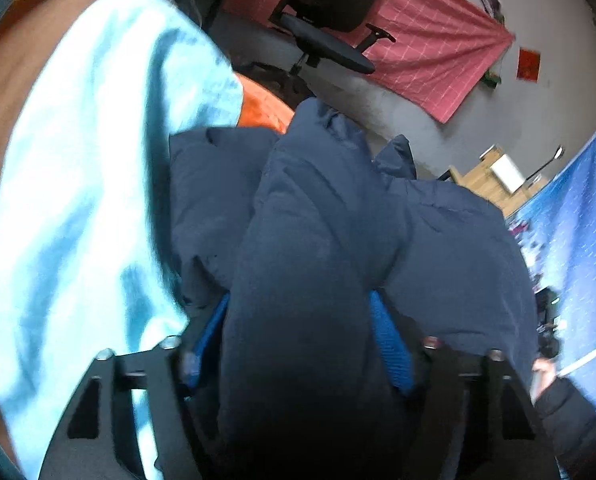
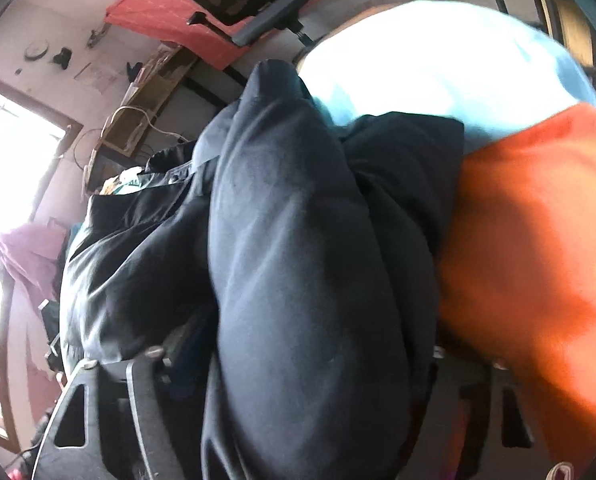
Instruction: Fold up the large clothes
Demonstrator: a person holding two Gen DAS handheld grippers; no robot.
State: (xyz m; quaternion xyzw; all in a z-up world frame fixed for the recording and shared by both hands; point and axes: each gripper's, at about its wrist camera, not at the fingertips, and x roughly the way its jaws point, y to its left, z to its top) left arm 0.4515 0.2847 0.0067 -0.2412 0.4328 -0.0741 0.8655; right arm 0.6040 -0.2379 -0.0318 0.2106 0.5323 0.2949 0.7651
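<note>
left gripper point(image 1: 301, 332): closed on a thick ridge of the navy garment point(image 1: 305, 240).
right gripper point(image 2: 298, 360): garment bunched between its jaws; clamped or not, cannot tell.
garment: on light-blue cloth point(image 1: 78, 200), at 12 o'clock.
risk: bulky bunch slips, fold skews.

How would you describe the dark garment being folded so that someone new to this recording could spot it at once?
Start from the big pale blue cloth spread over the work surface, with a bright orange cloth beside it. Bunched on top lies the navy blue fabric garment, a thick ridge of it running between each tool's fingers. It is the only dark, puffy, rumpled item; its neighbours are bright and lie flat.
</note>
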